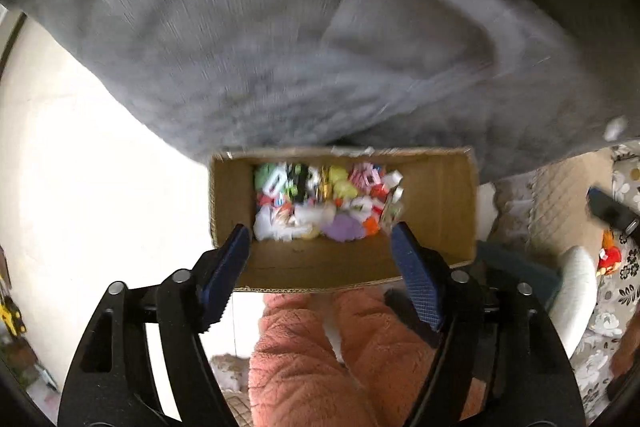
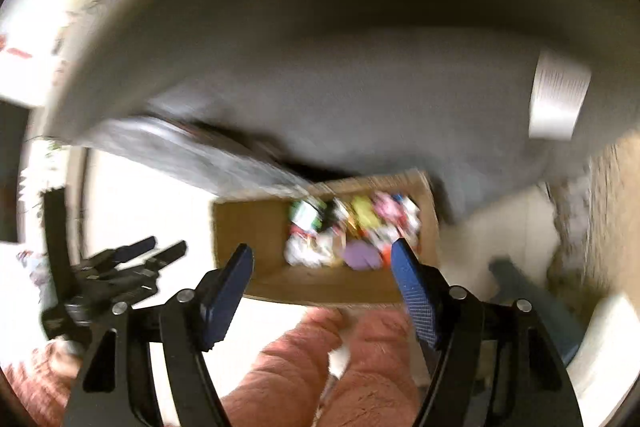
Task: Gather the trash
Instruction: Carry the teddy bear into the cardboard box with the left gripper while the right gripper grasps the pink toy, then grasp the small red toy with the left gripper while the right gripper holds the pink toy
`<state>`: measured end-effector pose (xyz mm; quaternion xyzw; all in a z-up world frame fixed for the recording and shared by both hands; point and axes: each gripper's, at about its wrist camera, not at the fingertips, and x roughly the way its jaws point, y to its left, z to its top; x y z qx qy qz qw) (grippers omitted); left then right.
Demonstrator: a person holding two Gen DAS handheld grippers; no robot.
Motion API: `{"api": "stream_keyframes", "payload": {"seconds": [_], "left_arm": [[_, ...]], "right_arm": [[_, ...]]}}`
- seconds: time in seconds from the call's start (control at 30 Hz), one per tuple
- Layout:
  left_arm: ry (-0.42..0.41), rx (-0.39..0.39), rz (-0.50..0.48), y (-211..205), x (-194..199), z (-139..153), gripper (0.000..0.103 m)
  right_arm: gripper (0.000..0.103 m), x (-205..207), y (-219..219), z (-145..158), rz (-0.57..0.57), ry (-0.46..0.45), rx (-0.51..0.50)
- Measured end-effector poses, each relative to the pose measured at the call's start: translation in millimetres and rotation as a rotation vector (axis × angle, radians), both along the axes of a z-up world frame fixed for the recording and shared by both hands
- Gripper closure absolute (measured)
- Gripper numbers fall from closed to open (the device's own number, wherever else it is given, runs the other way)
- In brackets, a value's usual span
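A pale, glossy floor [image 1: 80, 187] runs under a big grey upholstered piece [image 1: 280, 47], a sofa or bed edge as far as the blur lets me judge, and pushed against its foot stands an open cardboard box [image 1: 440, 203]. The trash [image 1: 320, 207] lies heaped in the bottom of that box: crumpled white paper, a purple wad, yellow, green, pink and red scraps, all mixed together. Both tools hang over it, pointing steeply down. The left hand-held gripper [image 1: 320, 247] has its blue-padded fingers [image 1: 416, 279] spread wide with nothing between them; the box's near wall and the trash pile show straight through the gap, below the tips and not touching them. The right hand-held gripper [image 2: 322, 259] is likewise spread wide and empty, framing the same pile from a slightly turned angle, with the trash sitting toward its right finger. In the right wrist view the left tool appears off to the side, near the box. Fluffy pink trouser legs [image 1: 328, 359] stand just this side of the box.
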<state>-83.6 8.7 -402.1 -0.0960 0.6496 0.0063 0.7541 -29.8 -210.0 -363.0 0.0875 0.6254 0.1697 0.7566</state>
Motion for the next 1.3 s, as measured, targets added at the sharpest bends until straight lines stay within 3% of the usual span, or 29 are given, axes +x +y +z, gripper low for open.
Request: {"api": "stream_keyframes", "payload": {"seconds": [0.1,0.2,0.27,0.37,0.43,0.53,0.57,0.67,0.8,0.93,1.1,1.23,1.3], "left_arm": [[-0.088,0.006,-0.018,-5.1,-7.3,46.3,0.02],[-0.173,0.031,-0.025,-9.9,-8.6,94.9,0.016],[-0.225,0.039,-0.014,-10.0,-3.6,119.8,0.014],[-0.288,0.054,-0.011,-10.4,7.7,146.4,0.014],[-0.325,0.066,-0.011,-6.7,14.6,160.8,0.014],[-0.353,0.068,-0.002,5.8,23.1,178.0,0.014],[-0.353,0.068,0.001,11.1,25.9,180.3,0.014],[-0.343,0.052,-0.008,27.6,32.8,181.4,0.014],[-0.346,0.052,-0.019,49.9,37.1,183.4,0.014],[-0.344,0.022,-0.016,75.0,50.9,183.3,0.014],[-0.394,0.017,-0.035,87.8,83.9,195.9,0.014],[-0.407,0.053,-0.157,57.0,143.4,200.9,0.014],[-0.421,0.121,-0.218,30.0,169.6,199.9,0.014]], "right_arm": [[0.013,14.9,-1.1,80.6,0.052,-0.166,0.106],[0.006,47.0,-7.7,135.2,0.032,-0.324,0.128],[0.006,80.9,-7.7,150.0,-0.009,-0.345,0.141],[0.008,146.1,0.5,154.5,-0.087,-0.267,0.241],[0.012,185.9,6.7,147.4,-0.188,-0.185,0.337],[0.028,252.2,15.5,128.5,-0.421,-0.05,0.431],[0.037,263.4,17.9,122.4,-0.476,-0.025,0.432],[0.042,292.8,18.1,103.9,-0.633,0.043,0.377],[0.076,324.1,28.4,96.2,-0.661,0.063,0.358],[0.081,324.2,27.1,100.9,-0.666,0.06,0.365],[0.081,267.6,17.5,126.0,-0.606,0.006,0.413],[0.081,206.8,0.6,142.4,-0.568,-0.039,0.487],[0.081,177.3,-12.6,145.6,-0.585,-0.037,0.506]]}}
